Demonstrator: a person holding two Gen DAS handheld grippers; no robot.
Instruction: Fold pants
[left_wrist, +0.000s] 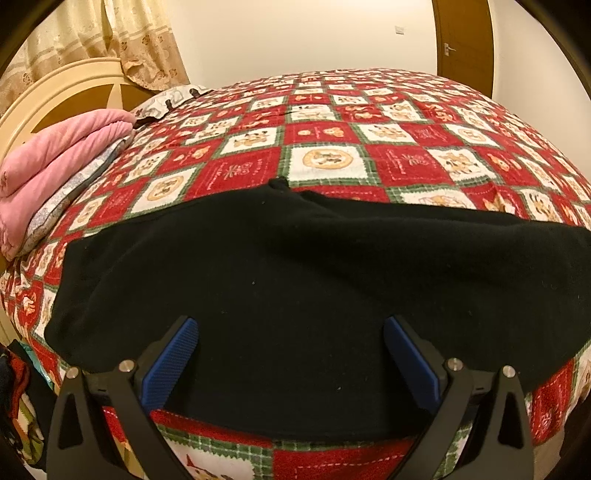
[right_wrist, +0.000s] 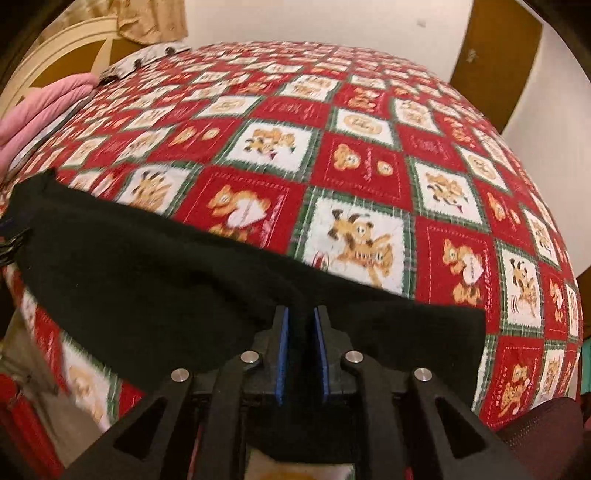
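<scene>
The black pants (left_wrist: 295, 266) lie folded in a wide band across the near part of a bed with a red, white and green patchwork quilt (left_wrist: 332, 147). My left gripper (left_wrist: 290, 325) is open, its blue pads (left_wrist: 173, 354) spread wide just above the pants' near middle, holding nothing. In the right wrist view the pants (right_wrist: 147, 280) run from the left edge to the lower right. My right gripper (right_wrist: 300, 314) is shut on a fold of the black cloth near the pants' near edge. The view is blurred by motion.
A folded pink blanket (left_wrist: 55, 166) lies on a grey patterned pillow (left_wrist: 74, 192) at the far left by the cream headboard (left_wrist: 55, 92). A curtain (left_wrist: 140, 44) hangs behind. A brown door (left_wrist: 461, 44) stands at the far right. The quilt (right_wrist: 369, 166) stretches beyond the pants.
</scene>
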